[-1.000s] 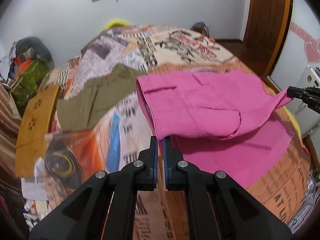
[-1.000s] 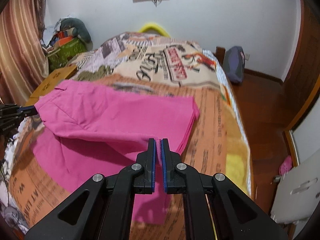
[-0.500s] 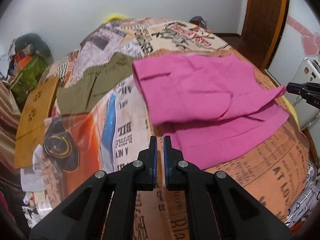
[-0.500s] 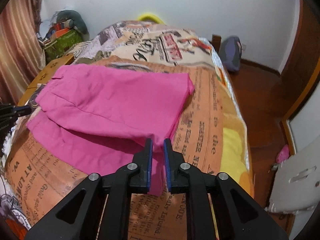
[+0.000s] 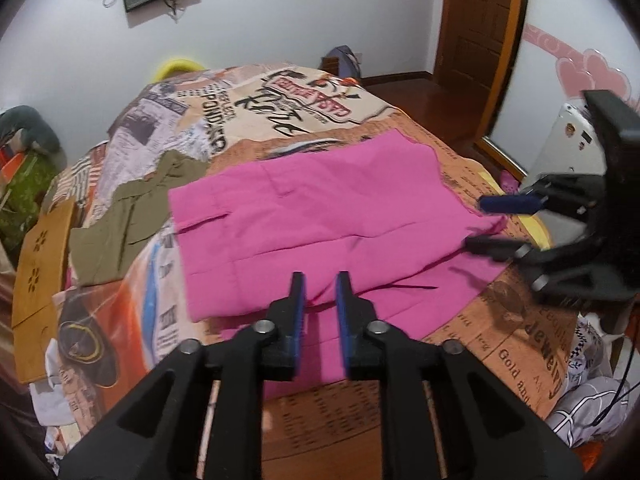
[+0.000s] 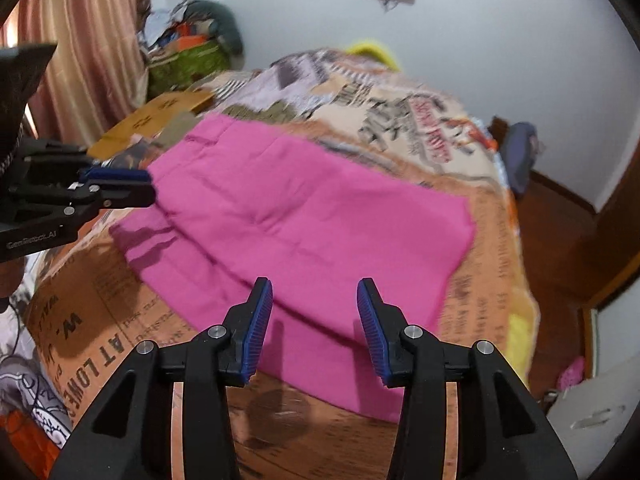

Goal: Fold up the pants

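Note:
The pink pants lie folded over on the printed bedspread; they also show in the right wrist view. My left gripper is open and empty, hovering over the near edge of the pants. My right gripper is open and empty, above the pants' near edge. In the left wrist view the right gripper stands open at the pants' right corner. In the right wrist view the left gripper is at the pants' left edge.
Olive-green pants lie left of the pink ones. A brown cardboard piece sits at the bed's left edge. A wooden door and a white appliance stand to the right. Clutter is piled by the curtain.
Both grippers have let go of the pink pants and opened. The top layer has dropped flat onto the lower layer. Both grippers have pulled back a little.

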`<state>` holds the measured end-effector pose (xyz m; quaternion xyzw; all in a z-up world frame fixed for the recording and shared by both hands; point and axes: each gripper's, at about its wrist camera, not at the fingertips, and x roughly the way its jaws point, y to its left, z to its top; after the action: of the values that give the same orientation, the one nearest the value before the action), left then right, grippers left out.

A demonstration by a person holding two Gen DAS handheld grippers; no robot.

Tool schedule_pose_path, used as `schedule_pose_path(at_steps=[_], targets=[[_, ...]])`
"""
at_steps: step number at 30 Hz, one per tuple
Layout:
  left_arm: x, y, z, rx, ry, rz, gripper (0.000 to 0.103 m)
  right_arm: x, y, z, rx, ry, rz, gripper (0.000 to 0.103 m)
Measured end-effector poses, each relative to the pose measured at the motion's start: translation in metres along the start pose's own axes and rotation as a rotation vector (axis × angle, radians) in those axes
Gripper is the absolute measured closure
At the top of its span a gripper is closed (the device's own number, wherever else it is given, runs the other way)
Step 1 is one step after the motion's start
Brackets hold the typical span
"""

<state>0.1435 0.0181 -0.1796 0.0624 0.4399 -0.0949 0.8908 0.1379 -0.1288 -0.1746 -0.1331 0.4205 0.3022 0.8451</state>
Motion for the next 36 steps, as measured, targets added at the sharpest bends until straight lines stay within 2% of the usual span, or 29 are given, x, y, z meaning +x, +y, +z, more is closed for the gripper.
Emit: schedule_pose_path(at_steps=[2, 4, 8, 14, 16, 18, 23, 27, 29, 30, 32, 36], targets=[[0.005, -0.004, -0.001, 0.008, 0.007, 0.002, 0.058, 0.01, 0.004, -0.003, -0.004, 0.026, 0.017, 0.063], [0.008, -0.006, -0.005, 0.015, 0.011, 0.005, 0.055, 0.019, 0.008, -0.006, -0.009, 0.052, 0.034, 0.063], [0.018, -0.009, -0.006, 0.027, 0.037, 0.015, 0.054, 0.029, 0.009, -0.005, -0.023, 0.053, 0.039, 0.063], [0.023, -0.012, -0.005, 0.029, 0.037, -0.014, 0.054, 0.036, 0.01, -0.001, -0.053, 0.032, 0.055, 0.064], [0.024, -0.014, -0.004, 0.039, 0.038, -0.047, 0.054, 0.037, 0.009, 0.0, -0.058, 0.027, 0.064, 0.079], [0.028, -0.02, -0.004, 0.07, 0.042, -0.052, 0.054, 0.039, 0.007, 0.002, -0.053, 0.029, 0.072, 0.085], [0.044, -0.029, -0.001, 0.129, 0.062, 0.005, 0.054, 0.034, -0.001, 0.007, -0.002, -0.011, 0.09, 0.092], [0.052, -0.028, 0.003, 0.138, 0.065, 0.037, 0.054, 0.03, -0.006, 0.012, 0.025, -0.04, 0.1, 0.094], [0.054, -0.026, 0.007, 0.132, 0.061, 0.069, 0.064, 0.03, -0.006, 0.012, 0.022, -0.047, 0.094, 0.094], [0.054, -0.024, 0.008, 0.125, 0.065, 0.071, 0.073, 0.03, -0.005, 0.012, 0.018, -0.046, 0.092, 0.095], [0.051, -0.02, 0.01, 0.103, 0.058, 0.056, 0.085, 0.03, -0.007, 0.012, 0.016, -0.045, 0.093, 0.095], [0.04, -0.023, 0.009, 0.104, 0.036, 0.037, 0.091, 0.022, -0.009, 0.009, 0.021, -0.05, 0.096, 0.095]])
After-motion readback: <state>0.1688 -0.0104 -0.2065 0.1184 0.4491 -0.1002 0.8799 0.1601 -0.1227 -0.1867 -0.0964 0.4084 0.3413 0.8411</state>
